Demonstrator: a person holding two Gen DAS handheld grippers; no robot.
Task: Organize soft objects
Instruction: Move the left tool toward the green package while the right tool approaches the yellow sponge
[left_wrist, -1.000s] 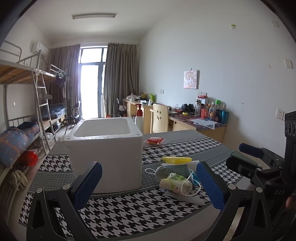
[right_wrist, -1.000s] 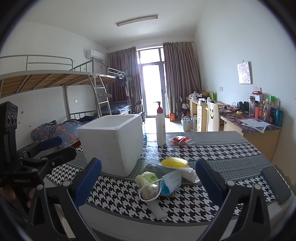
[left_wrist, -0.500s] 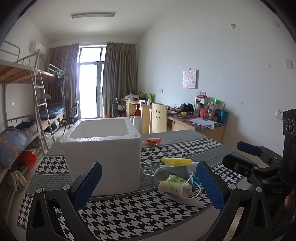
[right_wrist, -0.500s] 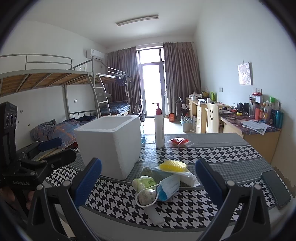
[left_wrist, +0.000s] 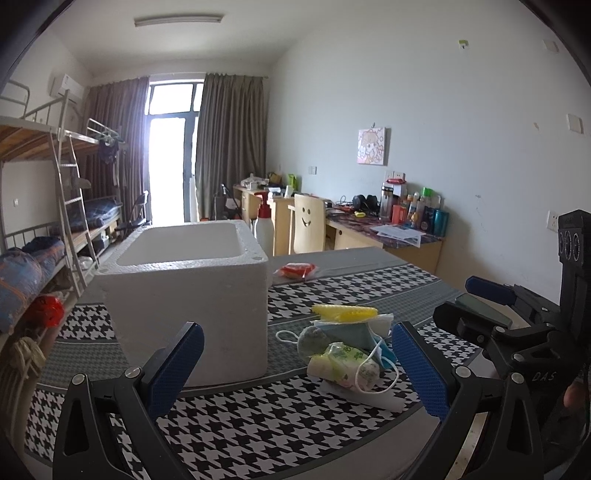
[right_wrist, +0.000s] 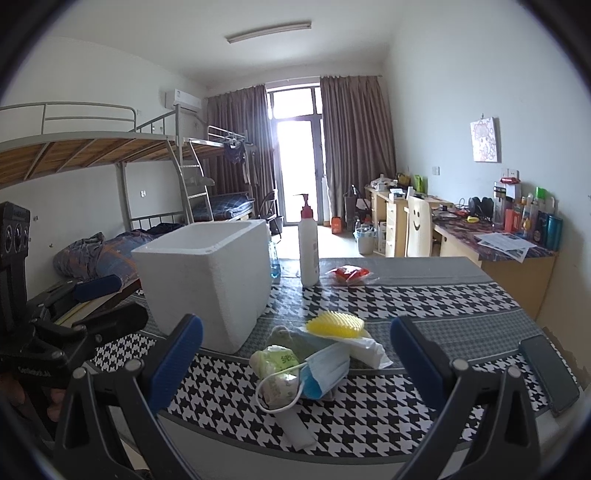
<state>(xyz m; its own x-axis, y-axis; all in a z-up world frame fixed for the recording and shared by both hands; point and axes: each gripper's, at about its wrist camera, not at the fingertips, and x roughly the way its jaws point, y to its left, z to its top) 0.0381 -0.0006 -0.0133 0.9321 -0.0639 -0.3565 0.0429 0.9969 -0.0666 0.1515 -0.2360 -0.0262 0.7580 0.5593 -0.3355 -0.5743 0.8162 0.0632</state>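
Your left gripper (left_wrist: 293, 360) and right gripper (right_wrist: 295, 354) both hung short of the tabletop (right_wrist: 424, 295) with jaws spread wide and empty. The soft things lay heaped just beside the foam box (left_wrist: 192, 288): yellow sponge (right_wrist: 335, 325), face mask (right_wrist: 325, 367), tissue packet (right_wrist: 275, 360). The mask's ear loop (right_wrist: 271, 391) circled a neighbouring packet, so I'd judge that lifting one piece could have dragged others off the near edge. The phone (right_wrist: 548, 373) near that edge was also at risk.
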